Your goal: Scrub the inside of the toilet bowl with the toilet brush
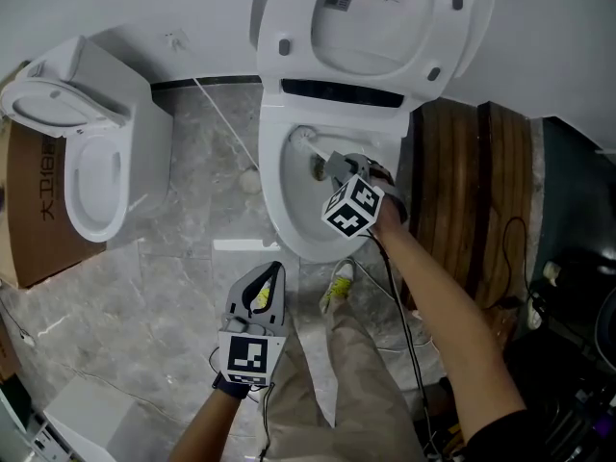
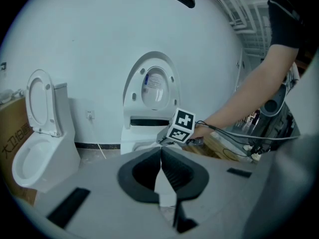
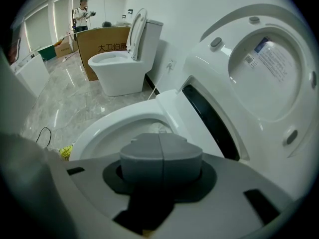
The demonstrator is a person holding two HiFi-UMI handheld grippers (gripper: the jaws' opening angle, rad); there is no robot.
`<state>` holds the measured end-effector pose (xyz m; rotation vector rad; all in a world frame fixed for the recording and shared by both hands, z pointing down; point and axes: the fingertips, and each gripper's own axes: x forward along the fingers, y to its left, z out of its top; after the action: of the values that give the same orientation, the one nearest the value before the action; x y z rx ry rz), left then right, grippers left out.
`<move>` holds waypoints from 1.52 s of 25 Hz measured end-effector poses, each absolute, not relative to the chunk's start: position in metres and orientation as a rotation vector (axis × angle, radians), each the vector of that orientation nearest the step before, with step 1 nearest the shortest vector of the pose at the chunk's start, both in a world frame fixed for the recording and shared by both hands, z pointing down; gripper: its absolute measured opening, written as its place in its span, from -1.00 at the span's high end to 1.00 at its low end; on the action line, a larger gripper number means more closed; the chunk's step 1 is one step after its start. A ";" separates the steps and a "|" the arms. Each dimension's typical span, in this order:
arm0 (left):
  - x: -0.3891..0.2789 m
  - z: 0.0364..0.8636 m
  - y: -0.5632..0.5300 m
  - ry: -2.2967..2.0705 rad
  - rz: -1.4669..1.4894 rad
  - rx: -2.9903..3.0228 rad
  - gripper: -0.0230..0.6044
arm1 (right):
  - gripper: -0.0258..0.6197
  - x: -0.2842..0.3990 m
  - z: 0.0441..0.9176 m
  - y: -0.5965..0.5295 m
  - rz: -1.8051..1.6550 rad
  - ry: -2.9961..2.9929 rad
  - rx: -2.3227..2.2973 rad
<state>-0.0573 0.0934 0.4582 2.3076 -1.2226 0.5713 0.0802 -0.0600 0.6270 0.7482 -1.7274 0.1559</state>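
The white toilet has its lid and seat (image 1: 371, 17) raised, and its bowl rim (image 1: 277, 205) is open to view. My right gripper (image 1: 332, 166) reaches over the bowl with its jaws shut on the toilet brush (image 1: 304, 141). The brush's white end points down toward the back of the bowl. In the right gripper view the jaws (image 3: 160, 137) meet along one seam above the bowl (image 3: 99, 131), and a pale bit of brush (image 3: 158, 129) shows just past them. My left gripper (image 1: 264, 283) hangs shut and empty over the floor in front of the toilet, apart from it (image 2: 160, 156).
A second toilet (image 1: 82, 152) stands at the left with a cardboard box (image 1: 38, 210) beside it. Dark wooden boards (image 1: 462, 191) line the right side, with cables (image 1: 404, 325) trailing there. A white cord (image 1: 226, 118) crosses the marble floor. A yellow shoe (image 1: 337, 285) is near the bowl's front.
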 end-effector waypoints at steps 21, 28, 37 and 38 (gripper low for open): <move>-0.049 0.462 0.095 -1.213 0.592 2.303 0.89 | 0.45 0.123 0.628 -0.057 0.042 -1.609 0.756; -0.051 0.462 0.091 -1.219 0.614 2.315 0.89 | 0.45 0.143 0.628 -0.052 0.054 -1.587 0.761; -0.043 0.466 0.090 -1.212 0.618 2.314 0.89 | 0.45 0.165 0.627 -0.042 0.016 -1.550 0.750; -0.042 0.466 0.090 -1.211 0.618 2.314 0.89 | 0.45 0.168 0.626 -0.041 0.019 -1.546 0.754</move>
<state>-0.0420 0.0900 0.4657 2.3139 -1.2105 0.6179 0.1679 -0.0409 0.6259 0.7540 -1.5457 0.0192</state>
